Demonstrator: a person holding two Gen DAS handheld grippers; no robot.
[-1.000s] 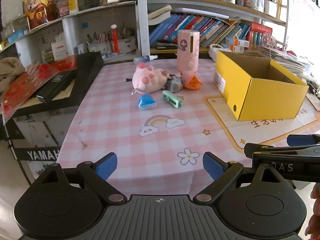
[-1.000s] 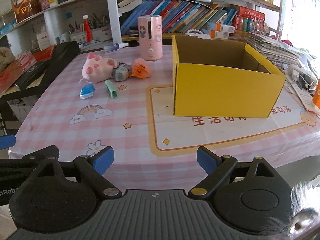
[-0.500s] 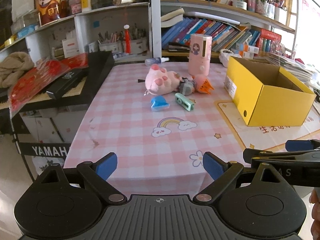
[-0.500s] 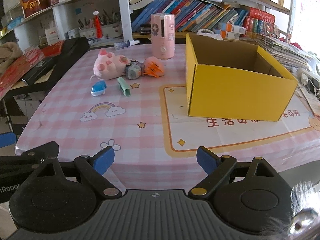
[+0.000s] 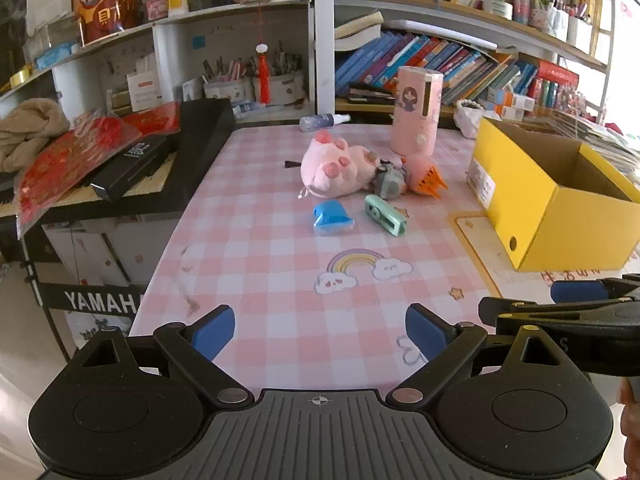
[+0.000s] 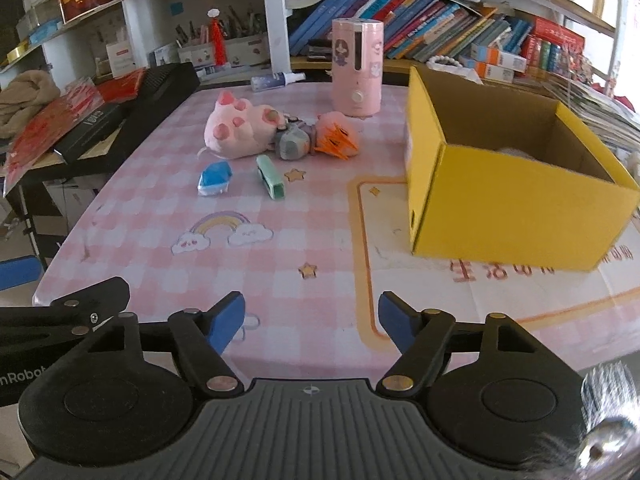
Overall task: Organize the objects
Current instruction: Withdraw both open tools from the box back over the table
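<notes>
A: What sits on the pink checked tabletop?

B: A cluster toward the far side. A pink plush pig toy lies on its side, and a small grey plush figure touches it on the right. An orange spiky plastic toy lies against the grey one. Just in front of the pig is a blue plastic wedge-shaped object, and beside that a mint-green oblong plastic case. They are close but apart.

A: And the tall pink thing?

B: A pink cylindrical container with a cartoon girl on it stands upright behind the cluster. A small clear spray bottle lies flat at the far edge of the tabletop.

A: Where is the box?

B: The open yellow cardboard box stands to the right of the toys, well apart from them, on a white printed mat with an orange border. Something pale shows inside it, but I cannot tell what.

A: The grippers?

B: The left hand-held gripper is spread wide over the near edge of the tabletop, with nothing between its blue pads. The right hand-held gripper has just been closing its jaws; they are parted and grasp nothing. The 2 are side by side, each showing in the other's view.
</notes>
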